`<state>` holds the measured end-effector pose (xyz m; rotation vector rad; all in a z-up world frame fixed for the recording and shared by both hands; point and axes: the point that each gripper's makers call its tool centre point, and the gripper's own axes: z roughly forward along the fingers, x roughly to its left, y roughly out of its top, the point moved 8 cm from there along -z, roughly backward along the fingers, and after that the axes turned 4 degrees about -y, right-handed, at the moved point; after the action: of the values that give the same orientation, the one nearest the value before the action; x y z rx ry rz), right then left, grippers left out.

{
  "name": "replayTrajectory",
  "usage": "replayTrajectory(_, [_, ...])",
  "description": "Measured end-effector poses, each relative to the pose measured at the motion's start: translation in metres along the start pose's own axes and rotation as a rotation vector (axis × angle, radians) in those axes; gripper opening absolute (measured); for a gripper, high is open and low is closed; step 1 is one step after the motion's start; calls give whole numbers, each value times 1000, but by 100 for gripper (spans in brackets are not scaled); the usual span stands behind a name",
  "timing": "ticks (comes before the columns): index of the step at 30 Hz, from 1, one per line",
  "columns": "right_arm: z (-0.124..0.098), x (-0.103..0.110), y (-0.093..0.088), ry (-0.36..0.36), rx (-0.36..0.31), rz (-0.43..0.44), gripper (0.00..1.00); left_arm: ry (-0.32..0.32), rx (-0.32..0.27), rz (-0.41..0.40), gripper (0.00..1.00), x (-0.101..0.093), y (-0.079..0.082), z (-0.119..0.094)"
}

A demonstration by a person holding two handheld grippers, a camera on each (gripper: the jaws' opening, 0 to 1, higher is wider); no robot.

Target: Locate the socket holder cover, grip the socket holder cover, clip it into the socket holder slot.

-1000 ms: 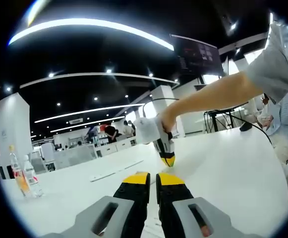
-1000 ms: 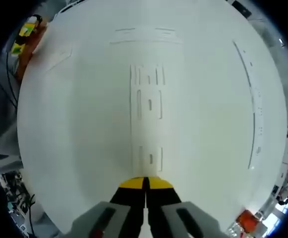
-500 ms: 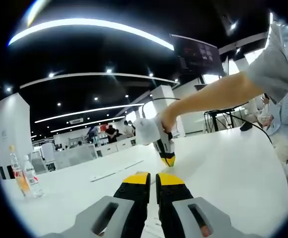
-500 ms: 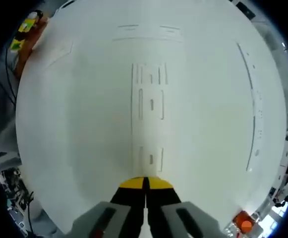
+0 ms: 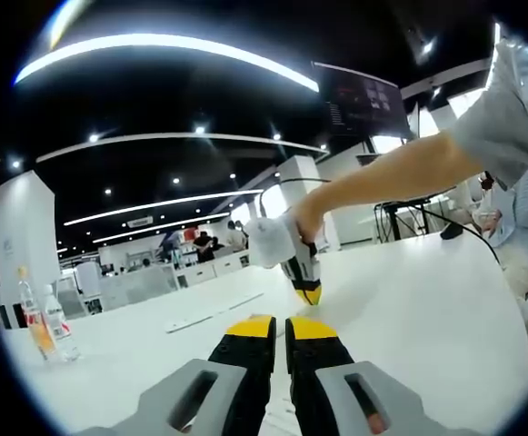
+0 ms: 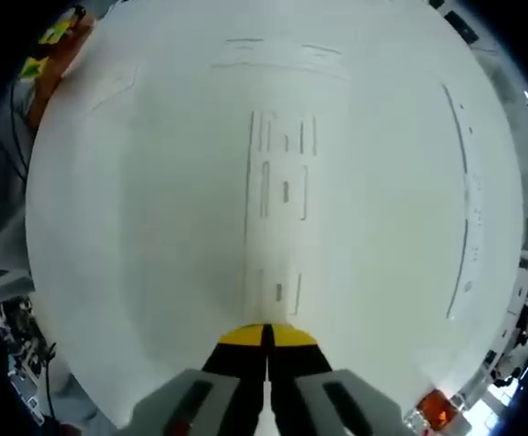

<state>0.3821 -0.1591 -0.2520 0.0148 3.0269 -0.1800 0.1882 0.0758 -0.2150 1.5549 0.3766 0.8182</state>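
right tongs (image 6: 265, 334) pressed together, tips on near end of white socket cover (image 6: 280, 218) lying flat on desk (image 6: 136, 236) | view has crept slightly, cover unmoved, seemingly being pressed home | left tongs (image 5: 271, 327) nearly closed, empty

White socket holder cover (image 6: 282, 204) flat on white table (image 6: 136, 254), slotted face up
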Motion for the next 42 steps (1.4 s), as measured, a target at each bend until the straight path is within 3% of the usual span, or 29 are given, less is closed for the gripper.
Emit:
replayTrajectory(8, [-3, 3, -6, 1, -15, 12, 2, -4, -1, -4, 6, 1, 0, 0])
replayTrajectory(11, [-8, 2, -13, -5, -19, 42, 20, -5, -1, -1, 6, 0, 0, 0])
replayTrajectory(13, [-12, 1, -14, -2, -36, 48, 23, -3, -6, 0, 5, 0, 1, 0])
replayTrajectory(15, [-17, 1, -11, -11, -99, 51, 28, -3, -7, -1, 5, 1, 1, 0])
replayTrajectory(19, [-15, -1, -6, -26, -139, 49, 36, -5, -6, 0, 5, 0, 1, 0])
replayTrajectory(25, [-5, -6, 7, -24, -164, 45, 35, 0, -5, 0, 5, 1, 1, -1])
replayTrajectory(30, [-5, -7, 14, -5, -172, 32, 27, 1, -3, 1, 5, 2, 0, -1])
replayTrajectory(42, [-6, 1, 9, 10, -176, 36, 27, 3, 3, 2, 5, 1, 0, 0])
